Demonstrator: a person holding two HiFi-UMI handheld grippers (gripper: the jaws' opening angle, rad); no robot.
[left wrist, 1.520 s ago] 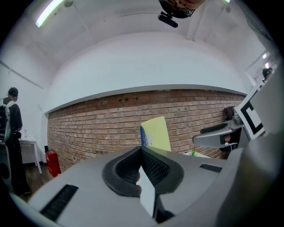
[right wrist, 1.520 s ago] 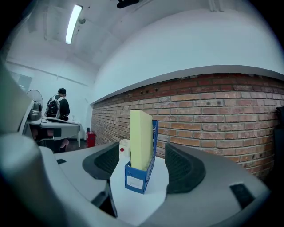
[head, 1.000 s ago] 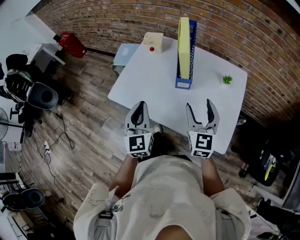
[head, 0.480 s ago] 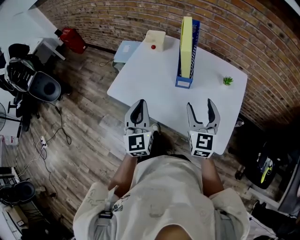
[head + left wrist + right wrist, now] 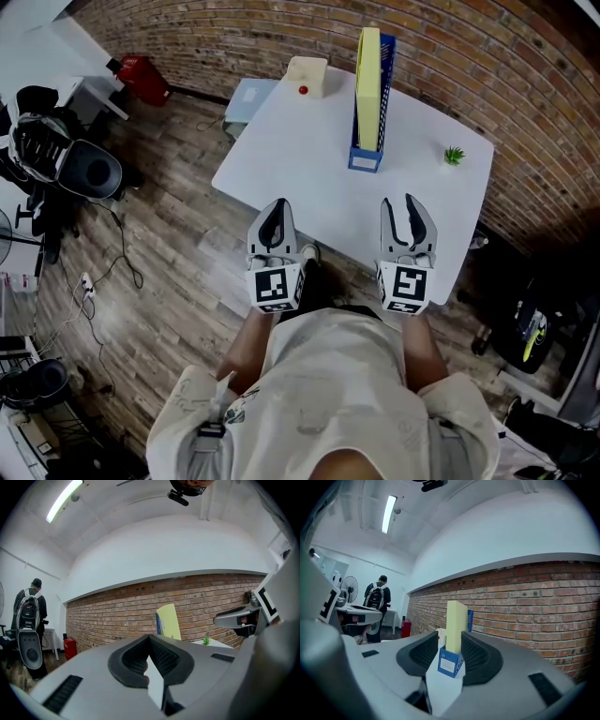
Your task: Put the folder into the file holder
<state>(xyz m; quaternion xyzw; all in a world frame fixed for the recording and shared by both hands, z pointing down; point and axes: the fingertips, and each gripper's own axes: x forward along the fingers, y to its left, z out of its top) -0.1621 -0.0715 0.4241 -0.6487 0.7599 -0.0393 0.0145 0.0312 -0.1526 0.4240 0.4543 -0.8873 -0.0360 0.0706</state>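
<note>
A yellow folder (image 5: 368, 89) stands upright inside the blue file holder (image 5: 365, 161) at the far side of the white table (image 5: 300, 159). Both grippers hover over the table's near edge, well short of the holder. My left gripper (image 5: 275, 208) is shut with nothing in it. My right gripper (image 5: 407, 204) has a narrow gap between its fingers; its jaws have just been closing and hold nothing. In the right gripper view the folder (image 5: 455, 625) and holder (image 5: 449, 663) show straight ahead, between the jaws but far off. In the left gripper view the folder (image 5: 169, 620) is ahead, slightly right.
A cream box with a red knob (image 5: 307, 75) sits at the table's far left corner and a small green plant (image 5: 455, 157) at the right. Brick wall runs behind. Office chairs (image 5: 84, 173) and a red object (image 5: 142, 82) stand at left. A person with a backpack (image 5: 29, 616) stands far off.
The right gripper's jaws have narrowed from wide open to a small gap. Both grippers stay where they were, and the folder and holder have not moved.
</note>
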